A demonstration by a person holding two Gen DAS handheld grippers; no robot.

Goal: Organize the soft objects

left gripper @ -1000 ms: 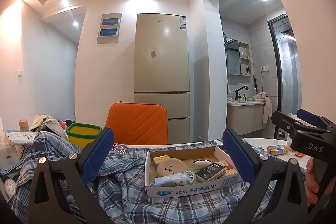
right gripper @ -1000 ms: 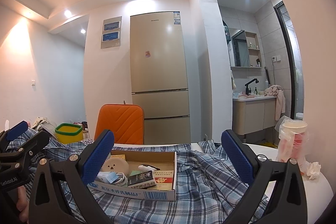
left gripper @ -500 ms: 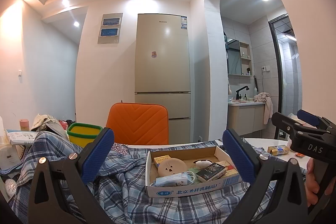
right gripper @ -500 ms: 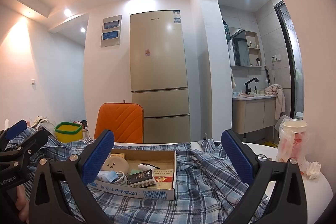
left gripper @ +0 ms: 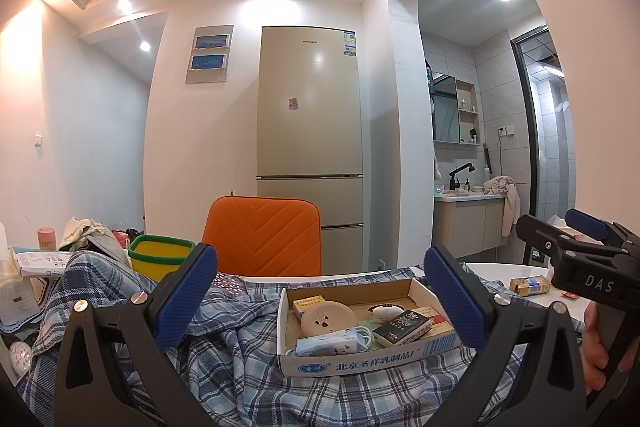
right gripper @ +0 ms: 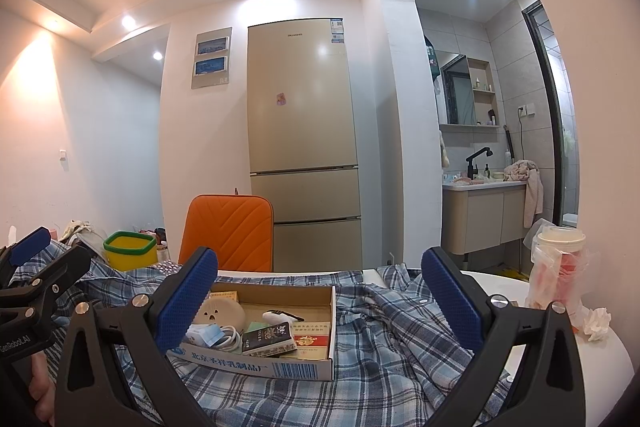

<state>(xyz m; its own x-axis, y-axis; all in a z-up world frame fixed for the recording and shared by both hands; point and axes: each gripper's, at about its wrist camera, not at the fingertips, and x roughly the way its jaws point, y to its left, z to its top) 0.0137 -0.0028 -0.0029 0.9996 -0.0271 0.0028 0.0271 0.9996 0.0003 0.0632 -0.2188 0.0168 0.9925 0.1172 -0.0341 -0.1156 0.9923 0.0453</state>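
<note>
While both grippers hover spread wide, a plaid shirt [left gripper: 224, 359] lies rumpled under a cardboard box [left gripper: 360, 363].
Left gripper [left gripper: 320, 291] and right gripper [right gripper: 320, 291] frame the box, level, above the shirt; a hand [left gripper: 596, 343] grips the right handle.

Left wrist view: low over the desk [left gripper: 500, 269], facing the fridge [left gripper: 310, 147], left of the cardboard box [left gripper: 360, 355].
Right wrist view: same height, same heading, right of it.
Shared: box, plaid shirt [right gripper: 380, 327], orange chair [right gripper: 228, 231], fridge.
</note>
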